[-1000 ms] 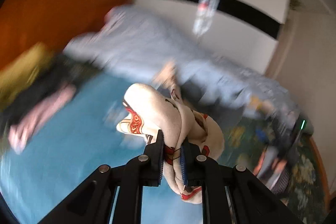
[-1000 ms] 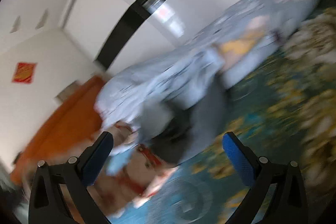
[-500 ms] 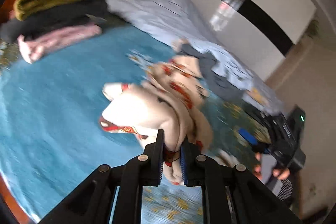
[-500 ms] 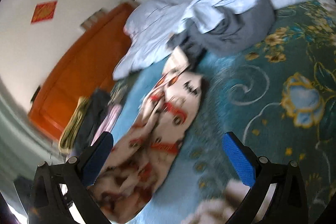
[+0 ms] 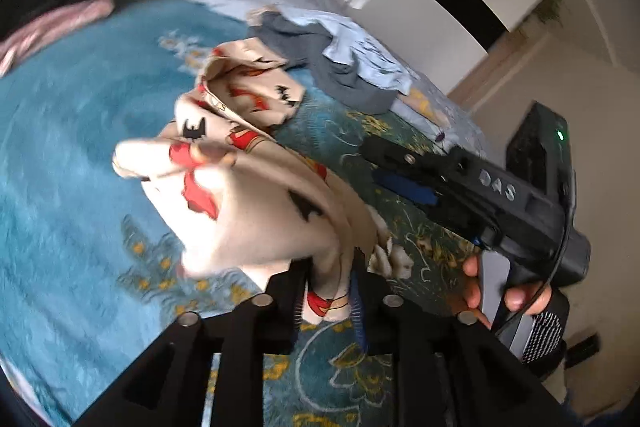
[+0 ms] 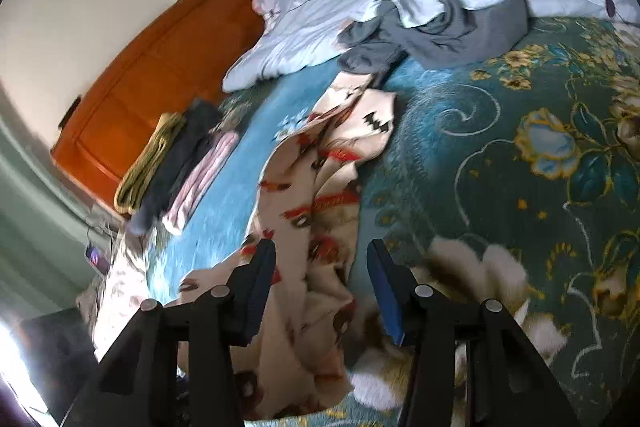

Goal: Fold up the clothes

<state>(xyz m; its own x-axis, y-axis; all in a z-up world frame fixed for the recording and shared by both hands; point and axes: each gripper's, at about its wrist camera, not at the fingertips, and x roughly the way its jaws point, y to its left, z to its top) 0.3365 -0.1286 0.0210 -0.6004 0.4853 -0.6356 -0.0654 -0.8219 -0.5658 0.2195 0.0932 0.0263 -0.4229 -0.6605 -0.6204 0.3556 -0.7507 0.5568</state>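
A cream garment (image 5: 256, 211) with red and black bat prints lies crumpled on the teal bedspread (image 5: 72, 155). One bunched end rises into my left gripper (image 5: 328, 303). The jaws are opening, and the fabric still fills the gap and touches both pads. In the right wrist view the same garment (image 6: 316, 187) runs toward me, and a fold of it lies between the fingers of my right gripper (image 6: 320, 271). Those jaws are closing and the pads stand clear of the cloth. The right gripper (image 5: 384, 167), held in a hand (image 5: 480, 287), also shows in the left wrist view, just right of the garment.
A stack of folded clothes (image 6: 172, 167), yellow-green, dark and pink, sits by the orange wooden headboard (image 6: 160, 67). A loose pile of grey and light-blue clothes (image 6: 440, 23) lies beyond the garment, next to a pale blue quilt (image 6: 312, 19). The floral bedspread (image 6: 520, 147) stretches to the right.
The left gripper has come down toward the bed with the garment and its jaws have widened. The right gripper has swung over the garment and its jaws have narrowed around a fold.
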